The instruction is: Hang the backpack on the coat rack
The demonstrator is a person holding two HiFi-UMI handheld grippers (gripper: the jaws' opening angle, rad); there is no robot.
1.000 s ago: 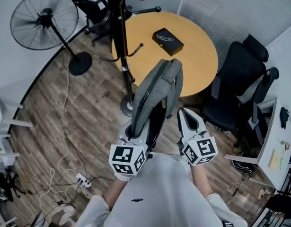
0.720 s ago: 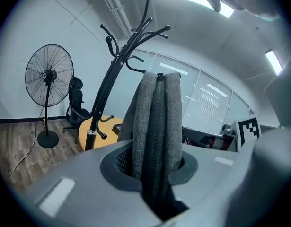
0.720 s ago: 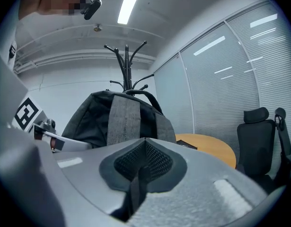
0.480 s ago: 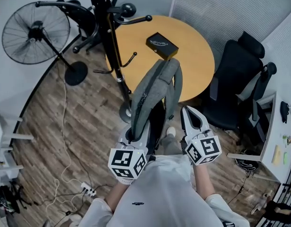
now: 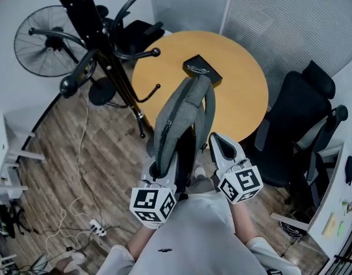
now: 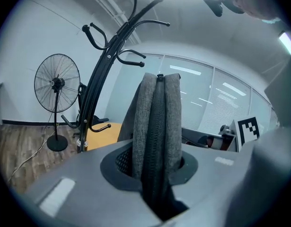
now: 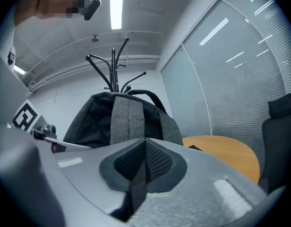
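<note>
Backpack [image 5: 178, 116] — grey, held aloft, long axis pointing away from the person, far end over the round table [image 5: 244, 90]. Left gripper [image 5: 158, 168] clamps its near zip edge; right gripper [image 5: 217, 142] pinched together alongside. Coat rack [image 5: 101, 56] — ahead-left, on the left gripper's side.

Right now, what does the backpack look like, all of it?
The backpack is grey woven cloth with a dark zipper along its edge, grey straps and a top handle. It stands upright in the air, near the coat rack but not hung. The left gripper clamps its lower edge; the right gripper sits closed by one strap.
</note>
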